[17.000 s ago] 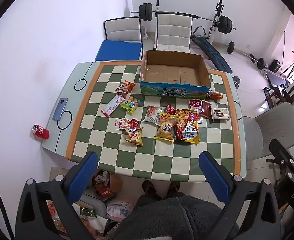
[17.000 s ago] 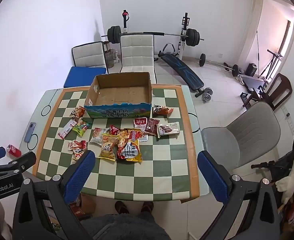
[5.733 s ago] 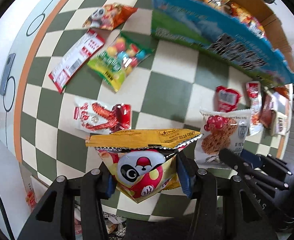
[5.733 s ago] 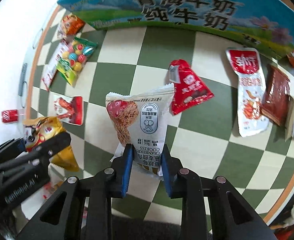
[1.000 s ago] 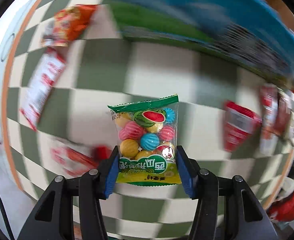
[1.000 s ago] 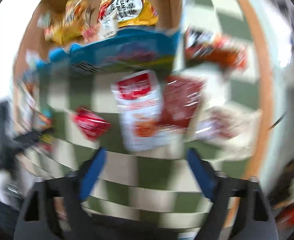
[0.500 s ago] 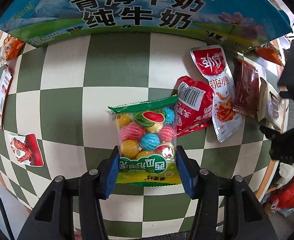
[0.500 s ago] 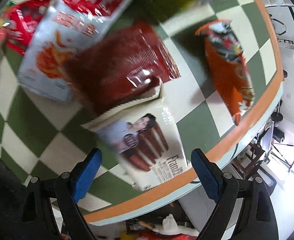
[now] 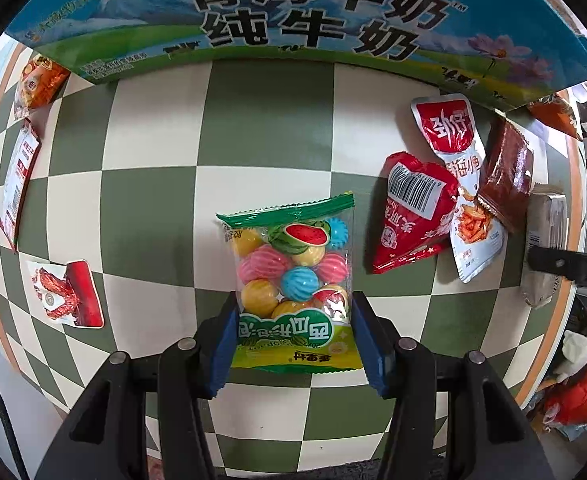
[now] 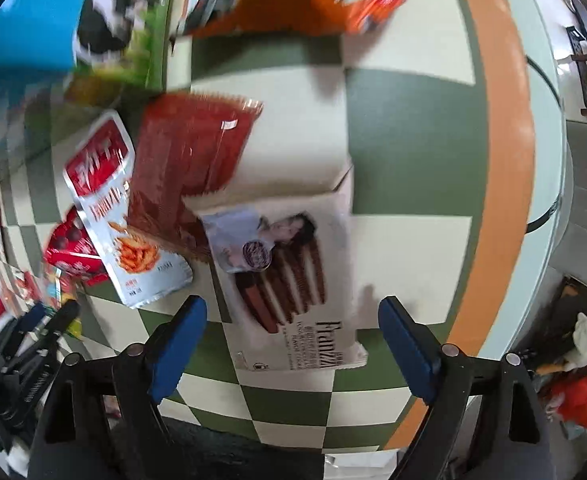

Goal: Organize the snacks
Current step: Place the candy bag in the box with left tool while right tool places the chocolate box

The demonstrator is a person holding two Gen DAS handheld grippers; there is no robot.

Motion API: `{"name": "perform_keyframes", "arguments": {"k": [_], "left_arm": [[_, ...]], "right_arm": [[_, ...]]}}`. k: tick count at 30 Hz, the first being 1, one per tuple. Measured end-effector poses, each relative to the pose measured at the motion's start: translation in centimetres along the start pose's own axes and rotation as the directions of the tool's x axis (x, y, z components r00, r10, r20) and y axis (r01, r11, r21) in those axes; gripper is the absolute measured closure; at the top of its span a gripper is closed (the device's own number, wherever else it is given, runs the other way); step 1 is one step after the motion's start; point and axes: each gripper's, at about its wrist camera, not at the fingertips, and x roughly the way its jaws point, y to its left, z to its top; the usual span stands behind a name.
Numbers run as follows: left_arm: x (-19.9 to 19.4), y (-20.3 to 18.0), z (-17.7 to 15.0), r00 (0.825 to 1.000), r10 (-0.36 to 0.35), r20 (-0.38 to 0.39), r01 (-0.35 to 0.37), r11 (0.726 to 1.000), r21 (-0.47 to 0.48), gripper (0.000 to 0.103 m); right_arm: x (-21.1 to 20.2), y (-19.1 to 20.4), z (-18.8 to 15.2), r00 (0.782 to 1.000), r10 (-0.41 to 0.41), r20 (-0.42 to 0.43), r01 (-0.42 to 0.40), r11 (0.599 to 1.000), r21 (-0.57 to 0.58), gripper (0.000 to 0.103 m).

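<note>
Above the checkered table (image 9: 153, 120), the left hand-held gripper (image 9: 295, 334) pinches a candy bag (image 9: 293, 276) by its lower end, long axis toward the milk carton box (image 9: 293, 20). The right hand-held gripper (image 10: 293, 344), spread but closing, straddles a wafer packet (image 10: 289, 276) lying lengthwise, untouched.

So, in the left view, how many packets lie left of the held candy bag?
3: orange one by the box, white strip below it, red one lowest. Others may be hidden.

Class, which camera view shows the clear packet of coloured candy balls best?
The left wrist view: the clear packet of coloured candy balls is sharp, central and clamped in the left hand-held gripper. The right wrist view shows only a blurred sliver at its left edge.
</note>
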Motion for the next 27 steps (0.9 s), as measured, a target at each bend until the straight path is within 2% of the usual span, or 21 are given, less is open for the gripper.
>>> {"name": "perform_keyframes", "arguments": {"k": [1,3,7,11,13,16,18,20,23,24,27], "left_arm": [[-0.3,-0.1,0.0,1.000,0.005,0.008,-0.005,1.000,0.004,0.052],[-1.3,-0.4,0.1,1.000,0.012,0.023,-0.012,1.000,0.011,0.052],[-3.5,-0.8,-0.8,0.998,0.020,0.062,-0.021,1.000,0.017,0.053],[-8.2,-0.2,-1.6,0.993,-0.004,0.114,0.002,1.000,0.014,0.053],[-10.8,0.1,-1.6,0.988,-0.024,0.149,0.022,1.000,0.012,0.053],[-15.4,0.4,-0.8,0.974,-0.059,0.217,0.055,0.998,0.023,0.053],[-18.2,0.6,0.9,0.965,-0.077,0.250,0.070,0.997,0.037,0.053],[-20.4,0.8,2.9,0.956,-0.081,0.282,0.071,0.996,0.045,0.053],[-22.8,1.0,6.5,0.945,-0.073,0.320,0.055,0.996,0.064,0.053],[-23.3,1.1,7.7,0.943,-0.068,0.325,0.048,0.996,0.069,0.053],[-23.9,1.5,11.3,0.945,-0.053,0.321,0.032,0.997,0.072,0.053]], "right_arm": [[0.1,0.1,-0.1,1.000,-0.019,0.010,0.019,1.000,0.003,0.018],[0.5,0.8,-1.2,0.998,-0.042,0.044,0.042,0.999,0.017,0.038],[-0.4,0.2,-2.8,0.994,-0.002,0.110,-0.006,0.997,0.073,0.040],[-3.2,-0.1,-5.2,0.979,0.119,0.165,-0.135,0.987,0.091,0.040],[-5.3,0.4,-6.4,0.963,0.187,0.193,-0.204,0.976,0.073,0.040],[-9.9,1.6,-8.0,0.927,0.274,0.255,-0.288,0.958,0.017,0.040],[-13.1,2.9,-8.9,0.899,0.316,0.303,-0.322,0.946,-0.031,0.040],[-16.2,4.9,-8.3,0.869,0.355,0.343,-0.354,0.933,-0.070,0.040],[-20.0,8.5,-7.6,0.837,0.381,0.394,-0.367,0.923,-0.114,0.040],[-21.1,9.6,-7.5,0.831,0.375,0.411,-0.357,0.926,-0.124,0.040],[-22.9,11.2,-4.3,0.823,0.341,0.454,-0.319,0.939,-0.128,0.040]]}}
